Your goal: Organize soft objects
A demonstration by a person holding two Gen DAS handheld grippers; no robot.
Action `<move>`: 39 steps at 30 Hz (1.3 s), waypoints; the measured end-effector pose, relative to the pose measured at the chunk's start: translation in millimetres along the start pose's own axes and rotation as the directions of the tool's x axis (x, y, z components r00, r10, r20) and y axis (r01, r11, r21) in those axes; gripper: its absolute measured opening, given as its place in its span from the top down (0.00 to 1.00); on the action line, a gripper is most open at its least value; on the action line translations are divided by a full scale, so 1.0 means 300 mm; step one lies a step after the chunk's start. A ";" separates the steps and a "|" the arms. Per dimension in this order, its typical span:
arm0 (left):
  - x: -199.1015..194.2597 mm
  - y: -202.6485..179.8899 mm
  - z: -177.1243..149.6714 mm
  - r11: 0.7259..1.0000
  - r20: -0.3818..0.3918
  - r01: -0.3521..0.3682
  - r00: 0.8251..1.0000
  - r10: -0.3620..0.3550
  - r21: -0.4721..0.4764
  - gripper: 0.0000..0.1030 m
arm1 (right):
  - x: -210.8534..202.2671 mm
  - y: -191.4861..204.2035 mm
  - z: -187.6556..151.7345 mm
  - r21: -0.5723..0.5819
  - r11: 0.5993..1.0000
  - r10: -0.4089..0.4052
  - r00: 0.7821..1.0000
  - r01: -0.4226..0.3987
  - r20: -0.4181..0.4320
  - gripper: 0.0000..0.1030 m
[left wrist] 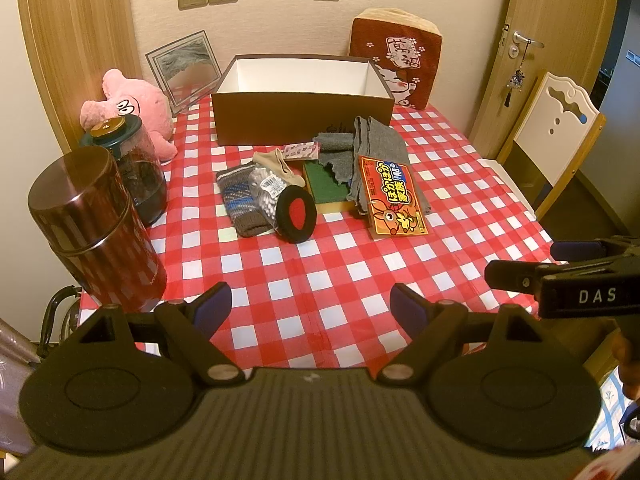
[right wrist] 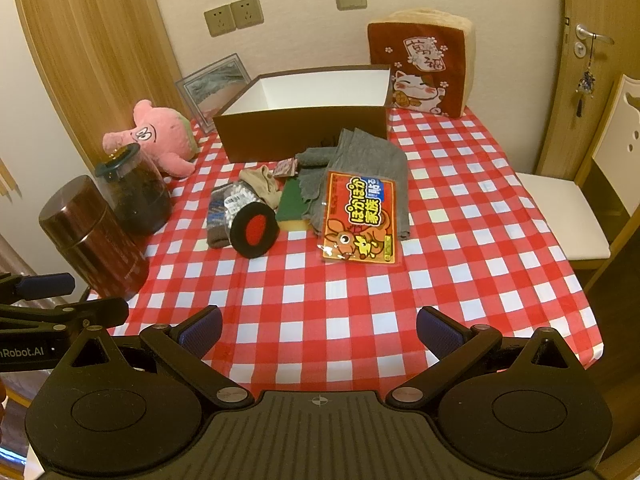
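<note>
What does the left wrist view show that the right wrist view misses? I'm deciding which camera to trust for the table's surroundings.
Only the left wrist view shows the right gripper coming in at its right edge and the whole white chair back. Only the right wrist view shows the left gripper at its left edge and the white chair seat. Both share the open box, pink plush toy, grey cloth, orange packet, two jars and checked tablecloth.

"DAS" is read on the right tongs' [left wrist: 520,264] body; "nRobot.AI" on the left tongs' [right wrist: 72,300] body. "ほかほか家族" is printed on the heat-pack packet [right wrist: 360,218], at 12 o'clock.
</note>
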State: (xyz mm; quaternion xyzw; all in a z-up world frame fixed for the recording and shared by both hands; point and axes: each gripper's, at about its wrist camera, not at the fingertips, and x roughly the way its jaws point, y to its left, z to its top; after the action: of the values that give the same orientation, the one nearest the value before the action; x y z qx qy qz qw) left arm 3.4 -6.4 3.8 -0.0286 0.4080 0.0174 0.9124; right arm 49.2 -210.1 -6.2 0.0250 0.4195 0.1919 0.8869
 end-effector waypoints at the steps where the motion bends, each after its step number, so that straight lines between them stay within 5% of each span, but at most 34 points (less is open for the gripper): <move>1: -0.001 -0.001 0.001 1.000 0.000 0.000 1.000 0.000 0.000 0.17 | 0.000 0.001 0.000 0.000 1.000 0.000 1.000 0.000 -0.001 0.00; 39: -0.011 -0.023 -0.006 1.000 -0.003 0.000 1.000 0.000 0.002 0.17 | -0.006 0.005 0.014 0.001 1.000 0.002 1.000 -0.002 0.006 0.00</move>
State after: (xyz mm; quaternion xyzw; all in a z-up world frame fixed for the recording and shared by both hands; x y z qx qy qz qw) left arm 0.3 -13.4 5.4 -0.0277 0.4092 0.0172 0.9119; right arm 50.8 -209.0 -1.9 0.0264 0.4167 0.1928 0.8880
